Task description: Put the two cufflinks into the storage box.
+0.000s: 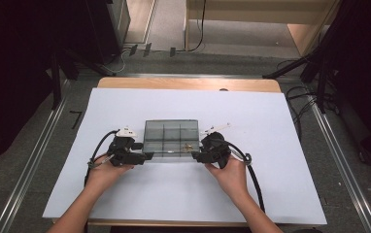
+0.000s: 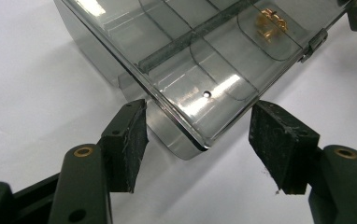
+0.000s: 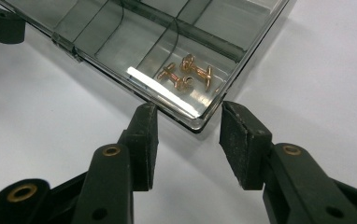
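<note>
Right gripper view: box point(image 3: 167, 42) corner sits between the spread right tool point(image 3: 188, 140).

The compartment box point(image 1: 169, 138) is set on the sheet point(image 1: 125, 194) covering the table point(image 1: 188, 83), directly ahead of both tools. Its near left corner is framed between the jaws of the left gripper point(image 2: 200, 140), one pad point(image 2: 132, 140) touching the front edge, the other point(image 2: 272, 144) standing clear. Its near right corner is bracketed the same way by the right gripper point(image 3: 188, 140) (neither pad pressing). Two cufflinks point(image 3: 186, 74) are seen in the compartment just beyond the right gripper's jaws. The front latch point(image 2: 314, 44) is placed between the two tools.
</note>
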Motion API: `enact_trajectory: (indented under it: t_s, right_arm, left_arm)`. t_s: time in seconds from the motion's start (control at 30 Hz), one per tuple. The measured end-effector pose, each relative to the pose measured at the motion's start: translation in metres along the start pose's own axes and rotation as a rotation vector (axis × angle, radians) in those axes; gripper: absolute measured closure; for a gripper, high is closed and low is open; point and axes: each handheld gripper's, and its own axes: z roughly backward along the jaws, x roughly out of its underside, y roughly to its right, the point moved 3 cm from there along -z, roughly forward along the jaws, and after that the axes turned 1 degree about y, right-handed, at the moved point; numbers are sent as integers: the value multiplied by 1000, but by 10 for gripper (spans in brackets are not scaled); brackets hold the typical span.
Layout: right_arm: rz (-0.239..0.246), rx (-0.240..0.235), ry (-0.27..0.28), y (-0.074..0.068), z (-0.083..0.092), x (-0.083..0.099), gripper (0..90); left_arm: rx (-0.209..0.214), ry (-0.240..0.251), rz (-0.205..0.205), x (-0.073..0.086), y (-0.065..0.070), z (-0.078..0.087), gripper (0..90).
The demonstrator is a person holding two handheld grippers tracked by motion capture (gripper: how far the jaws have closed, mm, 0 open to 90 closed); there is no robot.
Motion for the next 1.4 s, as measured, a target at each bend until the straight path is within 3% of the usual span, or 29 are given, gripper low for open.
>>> enact_trajectory:
  t_s: [0.97, 1.4]
  right_arm:
    - [-4, -22, -18, 2, 0, 0, 548]
    - [-1, -53, 26, 7, 16, -4, 507]
  left_arm:
    - [5, -13, 9, 0, 0, 0, 367]
    - [4, 0, 6, -8, 2, 10, 361]
